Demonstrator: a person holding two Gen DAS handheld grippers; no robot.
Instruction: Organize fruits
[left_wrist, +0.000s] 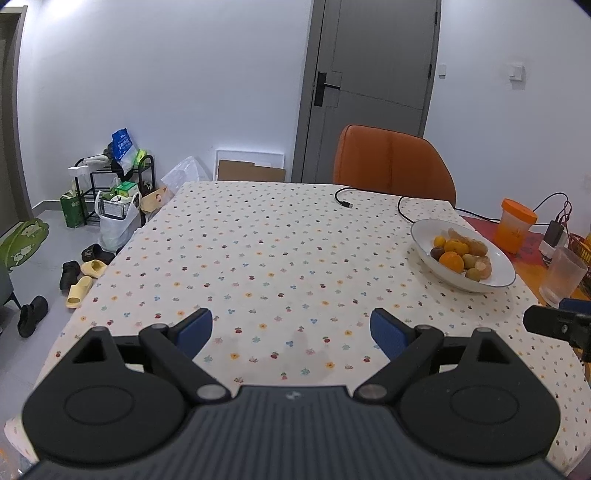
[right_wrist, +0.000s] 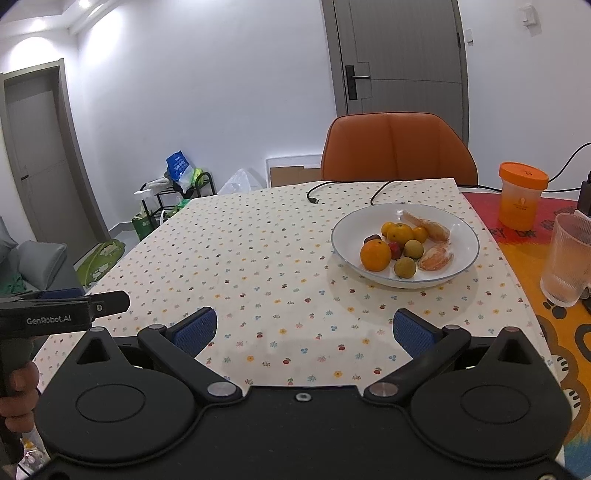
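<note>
A white plate (right_wrist: 461, 236) with a thin blue rim stands on the dotted tablecloth and holds several fruits: oranges (right_wrist: 375, 254), small green-brown round fruits (right_wrist: 405, 267), peeled citrus segments (right_wrist: 436, 258) and a red fruit (right_wrist: 394, 250). The same plate (left_wrist: 498, 264) lies at the right in the left wrist view. My left gripper (left_wrist: 291, 328) hovers open over bare cloth, well left of the plate. My right gripper (right_wrist: 304, 330) is open too, nothing between its blue pads, a short way in front of the plate.
An orange chair (right_wrist: 397, 147) stands behind the table. An orange-lidded jar (right_wrist: 521, 197), a ribbed glass (right_wrist: 567, 258) and a charger with cables (left_wrist: 554, 230) sit at the right. A black cable end (right_wrist: 314, 200) lies on the cloth. A hand (right_wrist: 16, 384) holds the left gripper's handle.
</note>
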